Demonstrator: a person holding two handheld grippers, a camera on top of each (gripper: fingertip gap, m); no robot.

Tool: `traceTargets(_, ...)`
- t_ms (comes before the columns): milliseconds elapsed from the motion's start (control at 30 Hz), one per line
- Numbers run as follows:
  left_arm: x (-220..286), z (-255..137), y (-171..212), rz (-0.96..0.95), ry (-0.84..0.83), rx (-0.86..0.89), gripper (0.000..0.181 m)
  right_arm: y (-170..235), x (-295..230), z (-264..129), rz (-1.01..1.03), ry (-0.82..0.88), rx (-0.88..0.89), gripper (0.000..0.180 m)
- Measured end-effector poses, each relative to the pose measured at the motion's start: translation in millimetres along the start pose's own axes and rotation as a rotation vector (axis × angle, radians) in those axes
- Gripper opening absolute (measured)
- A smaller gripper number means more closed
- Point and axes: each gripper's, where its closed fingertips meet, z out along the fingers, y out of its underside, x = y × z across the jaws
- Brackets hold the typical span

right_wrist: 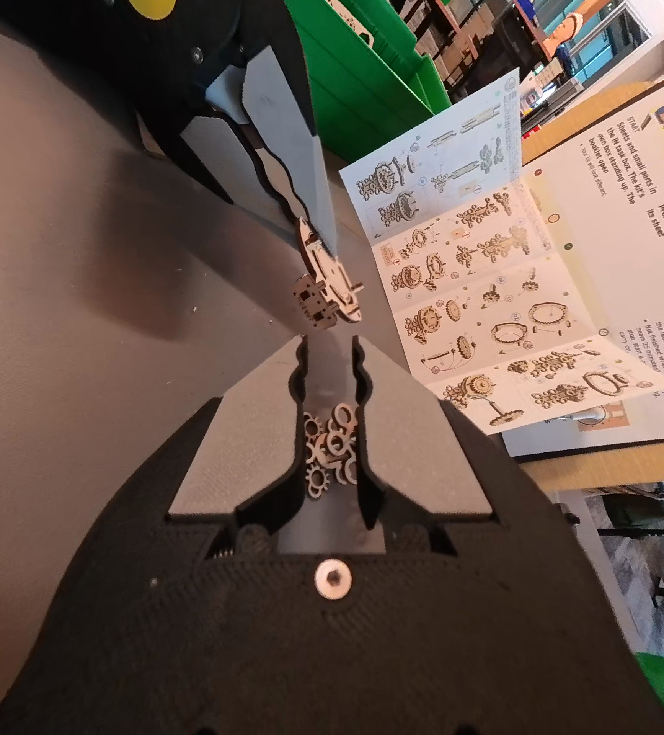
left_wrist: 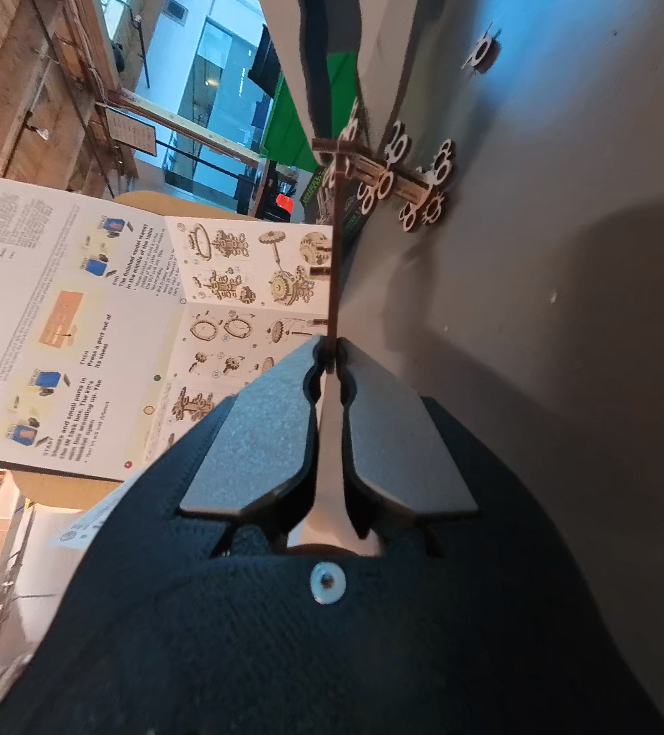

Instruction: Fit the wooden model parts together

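My left gripper (left_wrist: 332, 352) is shut on a thin round wooden disc (left_wrist: 335, 258), seen edge-on in the left wrist view. A small slotted wooden block (left_wrist: 328, 146) sits at the disc's far end. In the right wrist view the disc (right_wrist: 332, 278) and block (right_wrist: 314, 302) hang just past my right gripper (right_wrist: 329, 346), whose fingers stand a narrow gap apart. A wooden assembly of gears and rings (left_wrist: 405, 185) rests on the grey table (left_wrist: 561, 358), touching the block. It shows through the right gripper's gap (right_wrist: 330, 445); I cannot tell whether the fingers touch it.
A folded picture booklet (right_wrist: 501, 298) and a larger printed sheet (left_wrist: 44, 318) lie on a tan board beside the grey table. A green bin (right_wrist: 362, 79) stands behind. A small loose wooden piece (left_wrist: 481, 51) lies farther along the table. A dark kit box (left_wrist: 352, 222) stands behind the disc. The grippers' ends are close to 8 cm from one another. The small loose wooden piece (left_wrist: 481, 51) sits 12 cm or so from the ends of my right fingers.
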Motion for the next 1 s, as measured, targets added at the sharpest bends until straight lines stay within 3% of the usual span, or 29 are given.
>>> traceTargets(467, 15, -3, -29, -0.388, 0.215, 0.109, 0.0, -13, 8, -4, -0.011, 0.069, 0.05, 0.012)
traceTargets(767, -5, -8, -25, -0.855, 0.276, 0.155, 0.0, -2, 25, -10, -0.002, 0.158, 0.021, 0.002)
traceTargets(867, -14, -25, -7, -0.841, 0.264, 0.167, 0.0, 3, 33, -12, 0.05, 0.159, 0.031, 0.002)
traceTargets(1000, 8, -30, 28, -0.584, 0.246, -0.034, 0.0, 11, 45, -11, 0.116, 0.165, 0.031, 0.002)
